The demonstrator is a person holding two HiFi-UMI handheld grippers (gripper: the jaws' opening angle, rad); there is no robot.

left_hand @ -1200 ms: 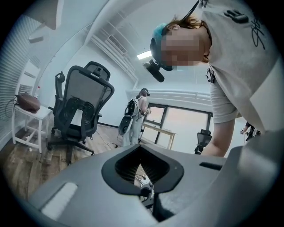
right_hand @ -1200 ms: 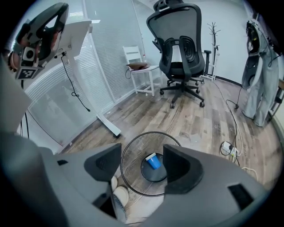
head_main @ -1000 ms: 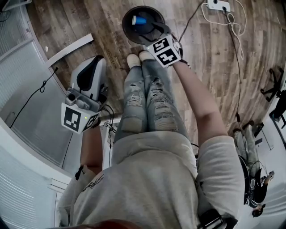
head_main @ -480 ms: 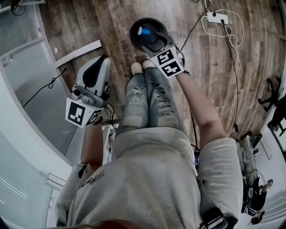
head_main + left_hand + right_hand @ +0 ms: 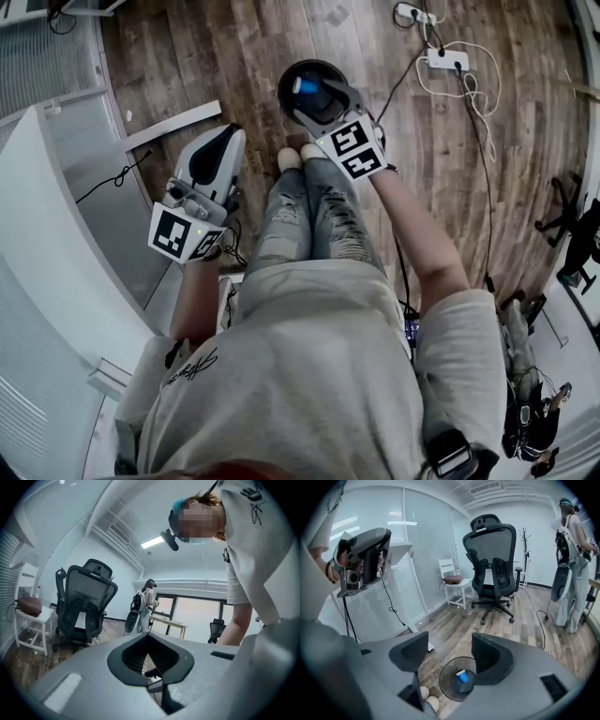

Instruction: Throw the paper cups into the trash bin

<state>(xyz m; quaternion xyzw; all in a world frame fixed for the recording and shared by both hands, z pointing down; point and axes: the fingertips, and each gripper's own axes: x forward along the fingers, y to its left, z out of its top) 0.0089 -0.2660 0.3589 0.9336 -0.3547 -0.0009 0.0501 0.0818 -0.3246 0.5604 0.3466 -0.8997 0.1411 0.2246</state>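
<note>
Paper cup (image 5: 462,676), blue with a pale rim, lies at the bottom of the round black trash bin (image 5: 445,686). The bin stands on the wooden plank floor (image 5: 234,56), just in front of the person's pale shoes (image 5: 424,693). The right gripper (image 5: 449,651) hangs directly above the bin. Its jaws are spread wide with nothing between them, and the bin and cup show through the gap. In the head view its marker cube (image 5: 352,150) sits close to the bin's near rim. The left gripper (image 5: 149,638) is held out on the person's left side, well apart from the bin. Its jaws are pressed together at the tips and grip nothing, leaving only the hollow between the ribbed pads, through which a little floor shows. Farther off in the room a black office chair (image 5: 492,559) stands beside a small white chair (image 5: 454,590) with a brown bag (image 5: 452,580) on it. A second person (image 5: 569,550) stands at the right edge. A white power strip (image 5: 448,61) with looped cable lies on the floor beyond the bin.
</note>
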